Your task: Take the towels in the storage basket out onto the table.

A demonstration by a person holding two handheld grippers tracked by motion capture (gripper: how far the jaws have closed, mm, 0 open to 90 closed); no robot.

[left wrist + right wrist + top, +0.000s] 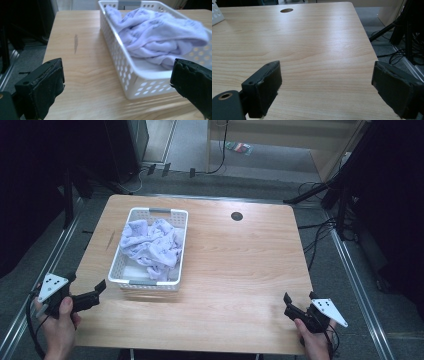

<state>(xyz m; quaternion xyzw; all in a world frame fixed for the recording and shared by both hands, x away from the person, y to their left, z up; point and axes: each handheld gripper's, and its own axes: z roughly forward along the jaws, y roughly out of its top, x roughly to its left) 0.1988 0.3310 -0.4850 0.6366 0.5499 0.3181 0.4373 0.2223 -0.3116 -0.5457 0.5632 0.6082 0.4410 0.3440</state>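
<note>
I'm at a light wooden table [240,270] with a round cable hole [237,216] near its far edge. Grey carpet [190,140] lies around it, cables [320,232] trail on my right, and pale wooden furniture [300,135] stands beyond. The sides are dark.

The basket [130,75] is cut off at the right edge; the towel's [160,37] underside is hidden by its wall.

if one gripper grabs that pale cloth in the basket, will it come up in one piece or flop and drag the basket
The pale cloth lies crumpled in soft folds, so it will likely hang limp and trail. It looks light. The white basket is thin perforated plastic, so a fold catching on the rim might nudge or lift it.
</note>
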